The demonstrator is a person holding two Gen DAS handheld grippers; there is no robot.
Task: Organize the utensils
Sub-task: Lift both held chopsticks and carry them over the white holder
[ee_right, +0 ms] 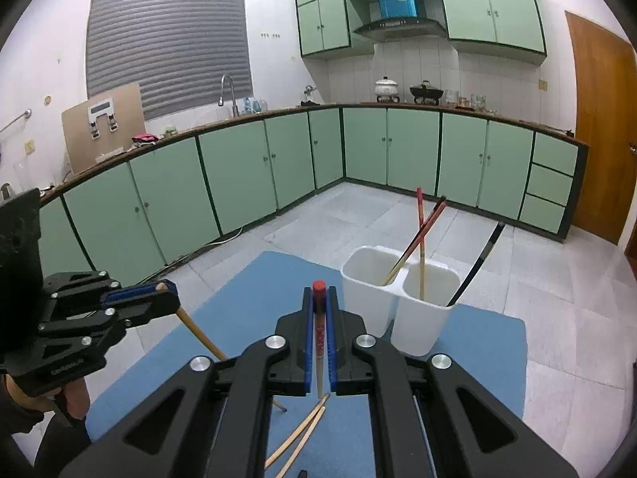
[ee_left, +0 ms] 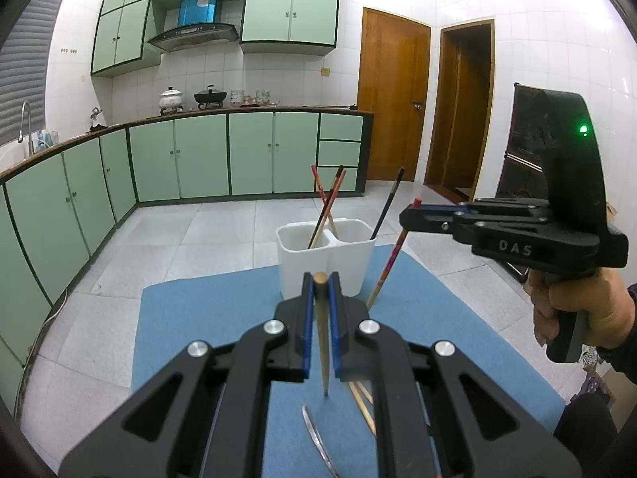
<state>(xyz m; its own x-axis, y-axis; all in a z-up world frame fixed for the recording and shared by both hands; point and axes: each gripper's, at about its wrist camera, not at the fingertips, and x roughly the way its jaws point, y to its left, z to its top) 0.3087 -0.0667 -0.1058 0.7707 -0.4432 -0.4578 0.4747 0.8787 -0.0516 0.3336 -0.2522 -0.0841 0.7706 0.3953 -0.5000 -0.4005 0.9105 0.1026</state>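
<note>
A white two-compartment utensil holder stands on a blue mat and holds several chopsticks. My left gripper is shut on a plain wooden chopstick, held point down above the mat in front of the holder. My right gripper is shut on a red-topped chopstick, held upright to the left of the holder. Each gripper shows in the other's view: the right one, the left one.
Two wooden chopsticks and a metal utensil lie on the mat under the grippers. The mat sits on a tiled floor. Green cabinets line the walls behind. A brown door stands at the right.
</note>
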